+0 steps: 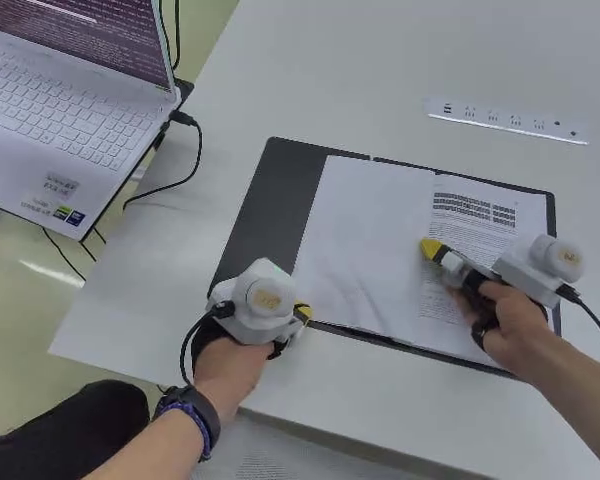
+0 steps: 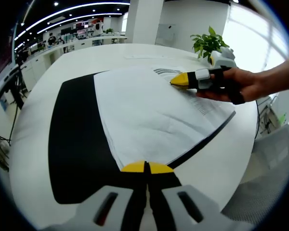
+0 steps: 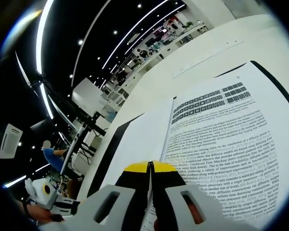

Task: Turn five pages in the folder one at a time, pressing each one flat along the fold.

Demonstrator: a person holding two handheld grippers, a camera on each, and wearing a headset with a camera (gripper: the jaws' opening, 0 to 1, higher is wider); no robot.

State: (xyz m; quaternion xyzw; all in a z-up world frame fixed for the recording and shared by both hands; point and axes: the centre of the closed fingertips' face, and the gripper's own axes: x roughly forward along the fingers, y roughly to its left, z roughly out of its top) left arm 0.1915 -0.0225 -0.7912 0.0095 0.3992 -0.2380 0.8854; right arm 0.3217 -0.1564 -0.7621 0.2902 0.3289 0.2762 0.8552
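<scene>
Rests closed right gripper on printed page beside fold of folder, open on desk; parks closed left gripper at near edge; risks creasing bowed sheet if pushed askew.

You are working in an open-plan office. On the white counter, a laptop sits at 10 o'clock and a built-in socket strip at 1 o'clock. Beyond the counter, note long ceiling light strips, rows of desks and a potted plant.
</scene>
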